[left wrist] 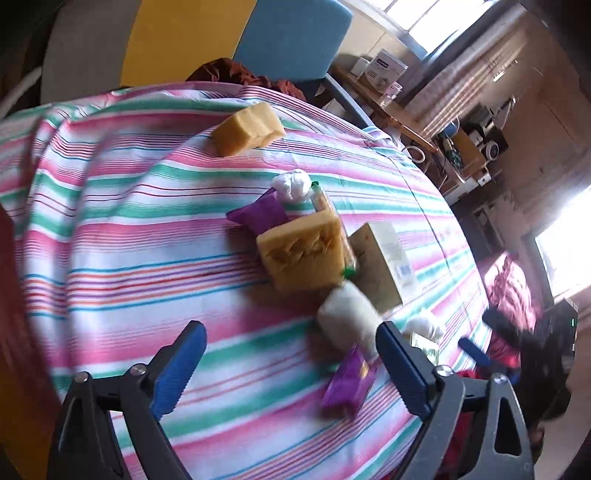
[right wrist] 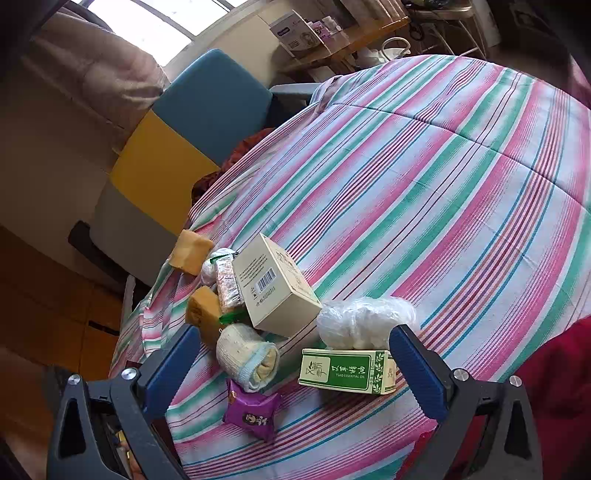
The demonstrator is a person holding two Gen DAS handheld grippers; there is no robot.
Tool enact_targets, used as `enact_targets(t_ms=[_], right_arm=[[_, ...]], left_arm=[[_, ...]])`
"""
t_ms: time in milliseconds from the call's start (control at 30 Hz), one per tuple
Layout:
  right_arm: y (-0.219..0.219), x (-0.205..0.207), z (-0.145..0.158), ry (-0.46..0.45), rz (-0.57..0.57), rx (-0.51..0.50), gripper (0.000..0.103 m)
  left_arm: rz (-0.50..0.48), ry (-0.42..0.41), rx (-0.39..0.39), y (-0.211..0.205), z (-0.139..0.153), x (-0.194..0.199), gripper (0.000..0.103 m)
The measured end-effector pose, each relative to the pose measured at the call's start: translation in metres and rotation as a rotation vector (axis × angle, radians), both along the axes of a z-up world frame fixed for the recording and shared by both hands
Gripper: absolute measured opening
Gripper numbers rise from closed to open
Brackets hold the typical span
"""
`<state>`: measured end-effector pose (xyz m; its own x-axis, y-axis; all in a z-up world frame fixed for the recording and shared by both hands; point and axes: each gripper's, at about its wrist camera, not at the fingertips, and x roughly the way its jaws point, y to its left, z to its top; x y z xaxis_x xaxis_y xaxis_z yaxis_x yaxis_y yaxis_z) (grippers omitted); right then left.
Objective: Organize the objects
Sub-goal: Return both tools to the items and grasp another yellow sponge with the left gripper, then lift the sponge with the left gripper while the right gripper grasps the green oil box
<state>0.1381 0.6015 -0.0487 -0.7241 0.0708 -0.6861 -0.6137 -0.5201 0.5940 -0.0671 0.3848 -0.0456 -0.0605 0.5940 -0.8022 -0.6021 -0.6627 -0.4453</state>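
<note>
Your right gripper [right wrist: 293,363] and left gripper [left wrist: 290,354] both hang spread apart, holding nothing. Nearest you on the striped cloth [right wrist: 443,184] lie a purple packet [right wrist: 253,413] and green box [right wrist: 347,371], shut; beyond, a rolled towel [right wrist: 247,356], then a closed cream box [right wrist: 275,286].

Daylight, bright. Left wrist view: window [left wrist: 417,14] at 1 o'clock and doorway [left wrist: 569,254] at 3 o'clock both blown out to white glare. Motion blur across the striped cloth [left wrist: 110,229] and the rolled towel [left wrist: 347,317]; the yellow sponge [left wrist: 303,254] is soft-edged. Right wrist view: sharp; print on the green box [right wrist: 347,369] is legible. Window [right wrist: 147,26] at 11 o'clock overexposed. Short soft shadows under the objects. Heavy fisheye bowing and dark vignette at the corners in both.
</note>
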Motion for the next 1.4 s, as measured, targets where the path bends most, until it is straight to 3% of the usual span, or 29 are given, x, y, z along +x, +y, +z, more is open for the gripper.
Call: enact_targets(t_ms=[400, 533, 567, 600, 633, 700, 867, 1233, 1400], right_arm=[[0.003, -0.005, -0.006, 0.014, 0.033, -0.04, 0.103], [0.006, -0.001, -0.008, 0.026, 0.017, -0.062, 0.103], [0.007, 0.0, -0.009, 0.029, 0.012, -0.067, 0.103], [0.008, 0.001, -0.009, 0.033, 0.007, -0.071, 0.103], [0.008, 0.002, -0.009, 0.036, 0.005, -0.075, 0.103], [0.009, 0.003, -0.009, 0.039, 0.001, -0.08, 0.103], [0.01, 0.001, -0.009, 0.035, -0.003, -0.081, 0.103], [0.011, 0.002, -0.011, 0.001, -0.032, -0.074, 0.103], [0.011, 0.0, -0.013, -0.026, -0.036, -0.068, 0.103]], left_arm=[[0.087, -0.047, 0.0, 0.066, -0.025, -0.032, 0.103], [0.077, -0.044, -0.049, 0.082, -0.036, -0.035, 0.103], [0.081, -0.045, -0.054, 0.085, -0.039, -0.035, 0.1], [0.096, -0.035, -0.071, 0.085, -0.041, -0.036, 0.081], [0.095, -0.035, -0.082, 0.083, -0.043, -0.036, 0.067], [0.086, -0.056, -0.056, 0.074, -0.045, -0.036, 0.067], [0.065, -0.01, -0.014, 0.037, -0.028, -0.024, 0.066], [0.046, 0.031, 0.002, -0.045, 0.002, 0.009, 0.066], [-0.018, 0.102, -0.049, -0.057, 0.01, 0.027, 0.066]])
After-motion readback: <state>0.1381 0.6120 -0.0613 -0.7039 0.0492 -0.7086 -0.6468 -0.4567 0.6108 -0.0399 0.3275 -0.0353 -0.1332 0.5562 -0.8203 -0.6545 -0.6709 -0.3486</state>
